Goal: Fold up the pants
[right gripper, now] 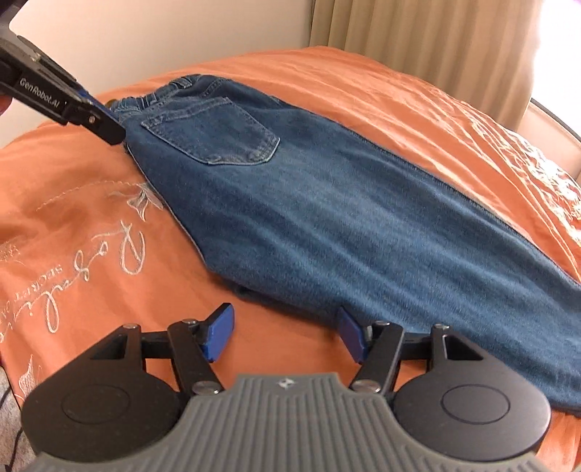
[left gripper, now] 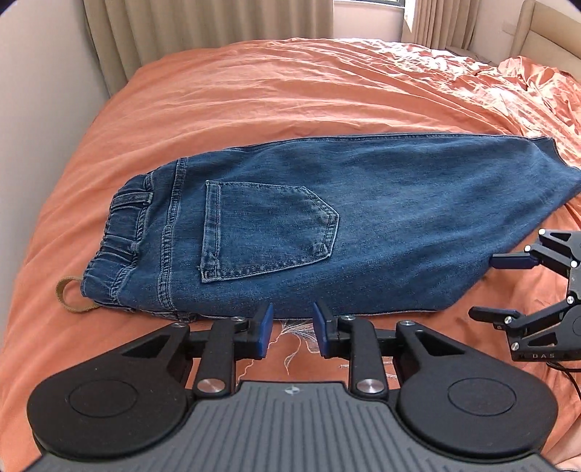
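Currently the jeans (left gripper: 326,225) lie flat on the orange bedspread (left gripper: 254,90), folded lengthwise with one back pocket (left gripper: 268,228) facing up and the elastic waistband (left gripper: 120,232) toward the wall side. A tan loop (left gripper: 67,294) pokes out beside the waistband. The left gripper (left gripper: 292,326) hovers at the near edge of the jeans, jaws apart with nothing between them but loose white threads (left gripper: 294,337) on the cover. The right gripper (right gripper: 285,336) sits further down the leg, jaws wide apart, one blue pad at the denim edge, gripping nothing. White embroidery (right gripper: 109,236) marks the bedspread nearby. Beige curtains (left gripper: 203,25) hang behind the bed.
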`<action>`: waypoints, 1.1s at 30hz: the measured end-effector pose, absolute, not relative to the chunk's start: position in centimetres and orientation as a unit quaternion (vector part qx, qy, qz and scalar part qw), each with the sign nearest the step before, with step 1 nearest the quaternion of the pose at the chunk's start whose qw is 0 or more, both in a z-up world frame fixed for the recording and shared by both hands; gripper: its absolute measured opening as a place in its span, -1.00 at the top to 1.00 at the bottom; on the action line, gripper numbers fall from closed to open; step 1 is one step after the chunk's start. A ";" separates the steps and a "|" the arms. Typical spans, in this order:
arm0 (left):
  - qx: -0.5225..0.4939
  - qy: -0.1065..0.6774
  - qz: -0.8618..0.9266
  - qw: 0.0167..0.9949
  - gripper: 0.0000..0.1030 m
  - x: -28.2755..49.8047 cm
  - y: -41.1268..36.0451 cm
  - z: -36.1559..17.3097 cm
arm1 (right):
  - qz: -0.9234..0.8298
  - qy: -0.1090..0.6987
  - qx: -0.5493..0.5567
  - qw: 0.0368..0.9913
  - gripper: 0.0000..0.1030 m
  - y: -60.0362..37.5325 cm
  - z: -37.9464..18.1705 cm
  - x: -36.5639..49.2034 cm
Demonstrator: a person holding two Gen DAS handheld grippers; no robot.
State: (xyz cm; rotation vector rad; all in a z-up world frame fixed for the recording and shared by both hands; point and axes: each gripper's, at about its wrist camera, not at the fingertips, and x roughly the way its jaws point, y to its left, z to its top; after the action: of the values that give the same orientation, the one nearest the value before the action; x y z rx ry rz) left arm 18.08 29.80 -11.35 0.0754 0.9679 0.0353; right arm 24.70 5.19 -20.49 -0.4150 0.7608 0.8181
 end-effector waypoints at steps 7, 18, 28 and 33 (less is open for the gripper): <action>0.032 0.457 0.010 0.889 0.38 17.9 29.6 -10.4 | 0.393 0.378 -0.192 0.816 -0.15 4.9 -22.0 25.0; 0.037 0.465 -0.028 0.884 0.37 19.1 26.8 -11.8 | 0.427 0.338 -0.195 0.816 -0.12 5.8 -21.9 24.0; 0.001 0.469 -0.029 0.883 0.36 19.6 26.3 -12.7 | 0.454 0.322 -0.233 0.798 -0.19 9.7 -22.6 24.7; -0.028 0.463 -0.021 0.886 0.36 19.2 26.1 -13.4 | 0.399 0.380 -0.164 0.818 0.08 9.5 -23.4 26.8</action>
State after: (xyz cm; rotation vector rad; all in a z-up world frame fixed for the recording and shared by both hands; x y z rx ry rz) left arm 19.16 26.14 -13.41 -0.0575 0.9634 -0.0447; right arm 26.76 9.50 -23.40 -0.3498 0.8106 0.8499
